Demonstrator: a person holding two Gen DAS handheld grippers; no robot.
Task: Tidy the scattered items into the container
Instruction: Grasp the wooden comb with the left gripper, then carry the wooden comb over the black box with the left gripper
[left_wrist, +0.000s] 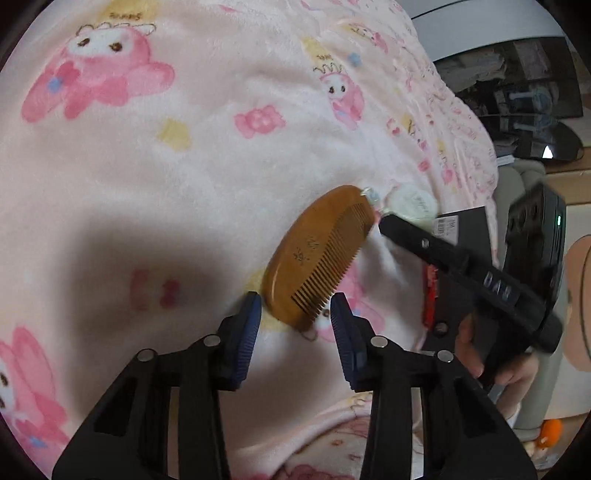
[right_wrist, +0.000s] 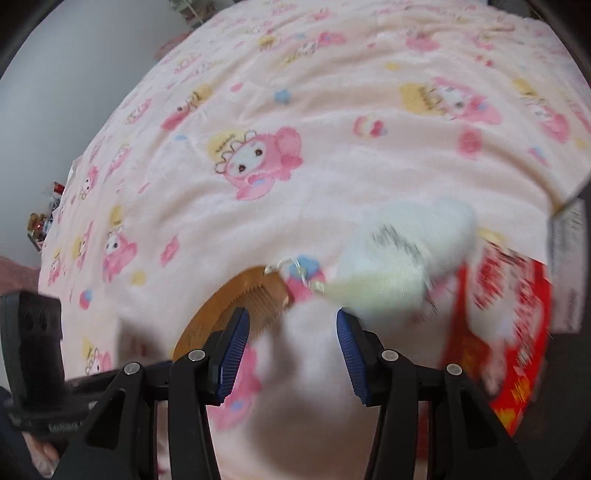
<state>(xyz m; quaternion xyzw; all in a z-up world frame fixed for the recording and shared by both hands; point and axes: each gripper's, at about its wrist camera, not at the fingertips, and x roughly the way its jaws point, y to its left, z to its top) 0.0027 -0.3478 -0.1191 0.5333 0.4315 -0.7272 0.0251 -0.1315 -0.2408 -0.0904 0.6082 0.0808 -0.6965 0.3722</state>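
Observation:
A wooden comb (left_wrist: 317, 251) lies on the pink cartoon-print blanket (left_wrist: 166, 166). My left gripper (left_wrist: 295, 306) is down over the comb's near end, with its blue pads against the back and the teeth. A white fluffy round charm (left_wrist: 410, 203) on a metal ring lies just past the comb's far end. In the right wrist view the blurred charm (right_wrist: 399, 254) lies just beyond the right fingertip of my right gripper (right_wrist: 291, 317). That gripper is open over bare blanket, and its left finger hides part of the comb (right_wrist: 229, 306).
A red printed box or packet (right_wrist: 517, 314) lies at the right, next to a dark box (left_wrist: 461, 225) with a barcode label. A hand (left_wrist: 476, 354) holds the right gripper's black body. Furniture and dark glass items stand beyond the bed's right edge.

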